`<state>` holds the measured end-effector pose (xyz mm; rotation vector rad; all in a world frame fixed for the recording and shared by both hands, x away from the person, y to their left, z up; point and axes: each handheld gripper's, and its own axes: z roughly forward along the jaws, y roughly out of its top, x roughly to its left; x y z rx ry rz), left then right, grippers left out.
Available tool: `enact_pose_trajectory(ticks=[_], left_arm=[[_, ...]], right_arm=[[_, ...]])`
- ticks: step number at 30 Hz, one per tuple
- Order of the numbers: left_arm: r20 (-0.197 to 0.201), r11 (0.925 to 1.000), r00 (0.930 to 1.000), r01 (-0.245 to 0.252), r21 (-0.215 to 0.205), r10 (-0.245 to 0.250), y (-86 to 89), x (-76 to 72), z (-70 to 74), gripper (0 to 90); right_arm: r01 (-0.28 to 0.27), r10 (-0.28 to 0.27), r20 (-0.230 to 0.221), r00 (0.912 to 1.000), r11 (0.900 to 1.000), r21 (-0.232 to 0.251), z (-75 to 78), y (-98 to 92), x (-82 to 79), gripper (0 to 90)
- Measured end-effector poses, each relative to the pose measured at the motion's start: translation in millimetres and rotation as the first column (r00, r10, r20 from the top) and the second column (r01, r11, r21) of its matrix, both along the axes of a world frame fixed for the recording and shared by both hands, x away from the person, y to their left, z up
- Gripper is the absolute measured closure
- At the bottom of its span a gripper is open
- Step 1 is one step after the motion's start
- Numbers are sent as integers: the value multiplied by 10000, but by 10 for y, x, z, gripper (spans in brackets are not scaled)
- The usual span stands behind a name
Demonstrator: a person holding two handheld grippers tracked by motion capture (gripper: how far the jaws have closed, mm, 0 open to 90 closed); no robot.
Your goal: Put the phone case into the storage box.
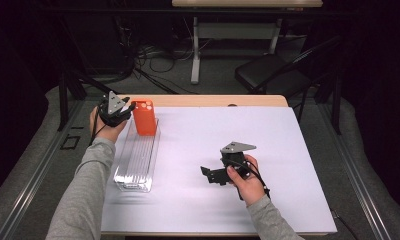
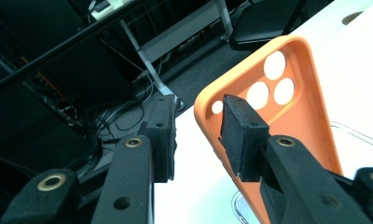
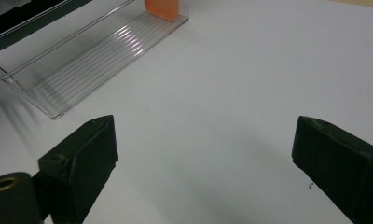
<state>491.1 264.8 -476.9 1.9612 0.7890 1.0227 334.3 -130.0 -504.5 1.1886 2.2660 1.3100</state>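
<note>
Left claw point(image 1: 129, 108): I see it at about 10 o'clock on the white desk point(image 1: 228, 150), its jaws apart with a moderate gap. One jaw stands just beside the edge of the orange soft plastic phone case point(image 2: 292, 107); I cannot tell if it touches.

Orange case: it stands upright at the far end of the clear ribbed plastic tray point(image 1: 138, 160), camera holes at the top.

Right claw point(image 1: 206, 173): it rests low over the bare desk at about 5 o'clock, jaws wide and holding nothing, well apart from the tray.

Step in hand: I judge this as placing or taking the case at the tray's far end.

How to do it well: I would keep the left claw square to the case edge, move slowly, and keep the case upright in its groove so it does not tip.

Risk: the case looks thin and flexible, so a hard squeeze may bend it.
</note>
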Motion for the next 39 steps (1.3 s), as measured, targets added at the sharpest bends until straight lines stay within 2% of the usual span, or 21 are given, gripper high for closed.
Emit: enact_pose_trajectory(ticks=[5, 9, 14, 30, 39], left_arm=[[-80, 9999, 9999, -120, 9, 120, 1, -3, 4, 626], [-67, 9997, 9999, -129, -200, 128, 4, -3, 9, 567], [-108, 9996, 9998, -155, -244, 152, 6, -6, 13, 531], [-339, 9994, 9990, -310, -167, 304, 40, -27, 31, 525], [-556, 9979, 9975, -459, -462, 433, 42, -74, 80, 525]], right_arm=[[8, -8, -12, 10000, 10000, -10, 0, 0, 2, 64], [6, -6, -48, 10000, 10000, -27, 1, 0, 0, 64], [-7, 7, -47, 10000, 10000, -21, 0, -1, 1, 64], [-39, 38, -101, 9999, 10000, -50, -2, 2, -1, 64], [-29, 29, -68, 10000, 10000, 46, 8, -11, -1, 65]])
